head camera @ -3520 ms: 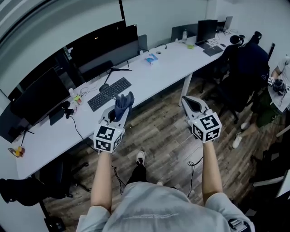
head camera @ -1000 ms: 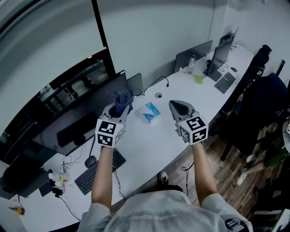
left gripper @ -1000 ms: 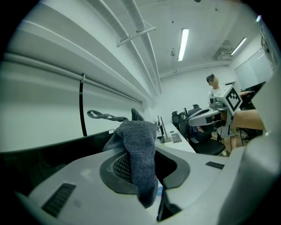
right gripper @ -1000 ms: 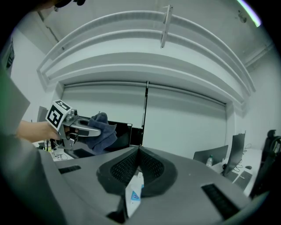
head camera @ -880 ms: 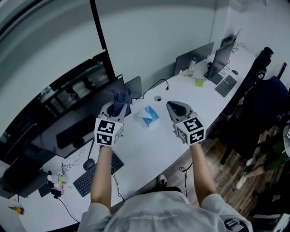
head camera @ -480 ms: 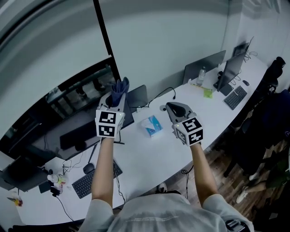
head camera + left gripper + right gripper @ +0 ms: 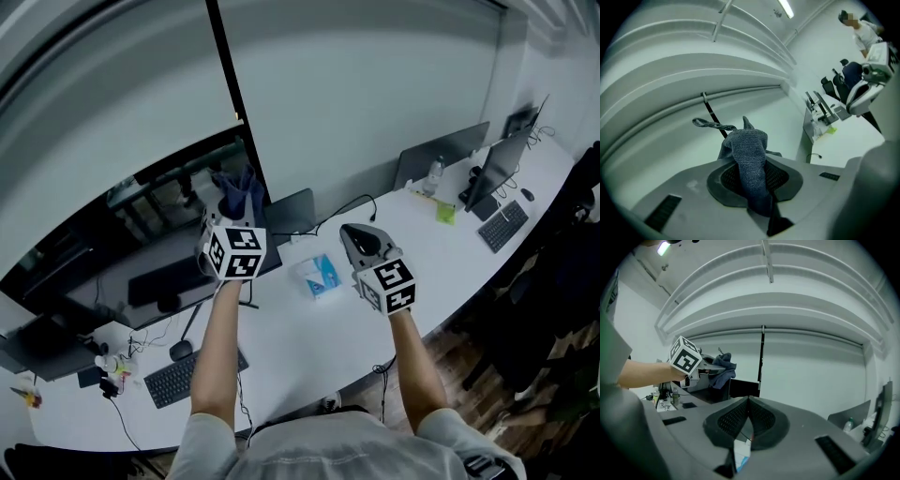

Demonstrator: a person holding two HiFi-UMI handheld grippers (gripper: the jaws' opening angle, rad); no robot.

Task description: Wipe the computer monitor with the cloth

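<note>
My left gripper [image 7: 233, 202] is shut on a dark blue-grey cloth [image 7: 242, 185], held up in front of the right end of a long black monitor [image 7: 141, 220] standing on the white desk [image 7: 309, 328]. In the left gripper view the cloth [image 7: 751, 157] hangs bunched between the jaws and sticks out past them. Whether the cloth touches the screen cannot be told. My right gripper [image 7: 360, 240] hovers over the desk to the right, jaws shut with nothing in them. The right gripper view shows the left gripper [image 7: 714, 365] with the cloth [image 7: 723, 371] beside a dark screen [image 7: 743, 388].
A blue-and-white tissue pack [image 7: 319, 276] lies on the desk between the grippers. A keyboard [image 7: 192, 372] and mouse [image 7: 178, 350] lie at lower left. Further monitors [image 7: 502, 159], a bottle [image 7: 432, 175] and a second keyboard [image 7: 504, 225] stand at the far right.
I have come from the floor up to the desk. Over the last second the left gripper rose with the cloth toward the monitor. The right gripper stayed shut beside the tissue pack.
</note>
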